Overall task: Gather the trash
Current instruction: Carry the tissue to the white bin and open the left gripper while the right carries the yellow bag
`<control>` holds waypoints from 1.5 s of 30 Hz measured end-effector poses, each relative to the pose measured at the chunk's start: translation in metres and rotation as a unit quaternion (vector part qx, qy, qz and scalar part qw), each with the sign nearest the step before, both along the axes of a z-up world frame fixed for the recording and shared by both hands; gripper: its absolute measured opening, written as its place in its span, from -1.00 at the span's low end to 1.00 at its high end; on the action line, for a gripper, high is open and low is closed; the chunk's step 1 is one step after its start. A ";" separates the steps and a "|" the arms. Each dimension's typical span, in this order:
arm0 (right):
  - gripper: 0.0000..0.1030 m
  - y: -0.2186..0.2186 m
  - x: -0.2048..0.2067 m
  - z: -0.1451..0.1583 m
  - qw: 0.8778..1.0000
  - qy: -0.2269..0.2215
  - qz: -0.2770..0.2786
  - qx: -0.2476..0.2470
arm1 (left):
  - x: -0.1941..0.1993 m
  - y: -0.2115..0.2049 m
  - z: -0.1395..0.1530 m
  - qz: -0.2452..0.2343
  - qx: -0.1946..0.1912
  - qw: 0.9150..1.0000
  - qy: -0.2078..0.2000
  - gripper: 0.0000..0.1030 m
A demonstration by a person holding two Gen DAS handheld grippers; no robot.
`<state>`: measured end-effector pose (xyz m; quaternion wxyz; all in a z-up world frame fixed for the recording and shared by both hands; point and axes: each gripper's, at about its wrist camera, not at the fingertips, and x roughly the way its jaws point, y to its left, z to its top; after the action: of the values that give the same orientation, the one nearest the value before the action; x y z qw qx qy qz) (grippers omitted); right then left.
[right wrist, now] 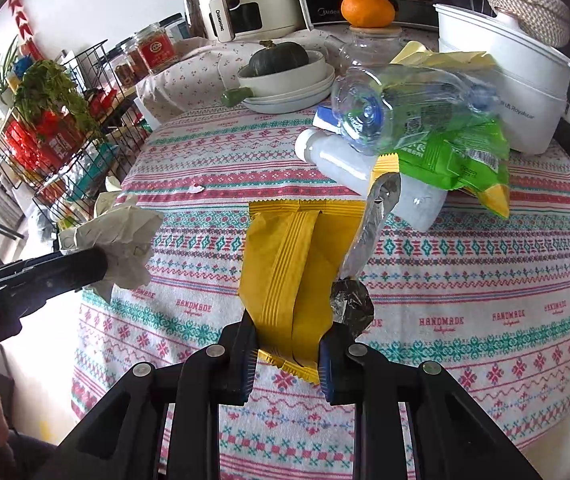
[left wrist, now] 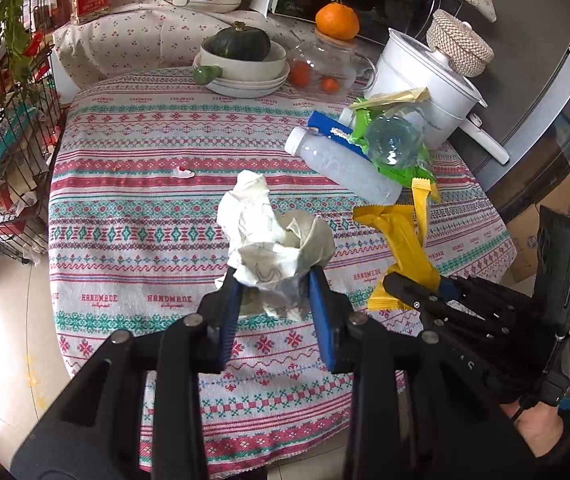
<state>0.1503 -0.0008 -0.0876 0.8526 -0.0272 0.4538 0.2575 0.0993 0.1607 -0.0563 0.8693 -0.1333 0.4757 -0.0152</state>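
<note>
Left wrist view: the left gripper [left wrist: 273, 280] has its jaws clamped on a crumpled paper wad [left wrist: 273, 240], held over a round tabletop [left wrist: 145, 160] covered in a patterned cloth. A wire rack [left wrist: 5, 140] stands left.

Right wrist view: the right gripper [right wrist: 287, 344] has its jaws clamped on a yellow wrapper [right wrist: 289, 264]. Bottles and a green packet [right wrist: 453, 156] are piled beyond, near a white pot [right wrist: 525, 80].

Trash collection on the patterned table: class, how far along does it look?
Nothing visibly binned yet. In hand: left gripper clamps the crumpled paper; right gripper clamps the yellow wrapper. Left on the table: milky bottle, clear bottle, green wrapper, blue packet, a small scrap.
</note>
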 end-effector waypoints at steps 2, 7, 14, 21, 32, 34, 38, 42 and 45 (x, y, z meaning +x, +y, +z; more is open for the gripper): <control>-0.51 -0.021 -0.007 0.008 1.000 -0.005 -0.005 -0.003 | 0.001 -0.015 0.004 -0.018 -0.004 1.000 -0.007 -0.32; -0.51 -0.083 -0.020 0.029 0.999 -0.018 -0.033 -0.005 | -0.001 -0.056 0.012 -0.061 -0.010 0.998 -0.023 -0.32; -0.51 -0.171 -0.035 0.044 0.995 -0.029 -0.090 -0.011 | -0.003 -0.119 0.020 -0.120 0.003 0.992 -0.046 -0.32; -0.51 -0.247 -0.048 0.042 0.989 -0.017 -0.144 0.009 | -0.002 -0.180 0.020 -0.173 0.003 0.983 -0.055 -0.32; -0.51 -0.338 -0.074 0.018 0.975 0.017 -0.222 0.013 | -0.014 -0.284 -0.004 -0.283 0.014 0.958 -0.043 -0.30; -0.51 -0.349 -0.078 0.011 0.972 0.025 -0.232 0.010 | -0.018 -0.305 -0.014 -0.306 0.022 0.951 -0.039 -0.30; -0.51 -0.368 -0.085 0.000 0.967 0.040 -0.250 0.005 | -0.023 -0.340 -0.037 -0.337 0.046 0.940 -0.034 -0.29; -0.51 -0.382 -0.090 -0.008 0.963 0.051 -0.265 0.005 | -0.021 -0.358 -0.052 -0.343 0.052 0.937 -0.028 -0.27; -0.51 -0.388 -0.091 -0.011 0.961 0.055 -0.271 0.005 | -0.021 -0.367 -0.058 -0.346 0.054 0.936 -0.029 -0.20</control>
<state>0.0591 -0.3888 -0.0986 0.8644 0.1158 0.4890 0.0200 0.0786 -0.2058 -0.1141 0.8295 0.0873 0.4674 -0.2930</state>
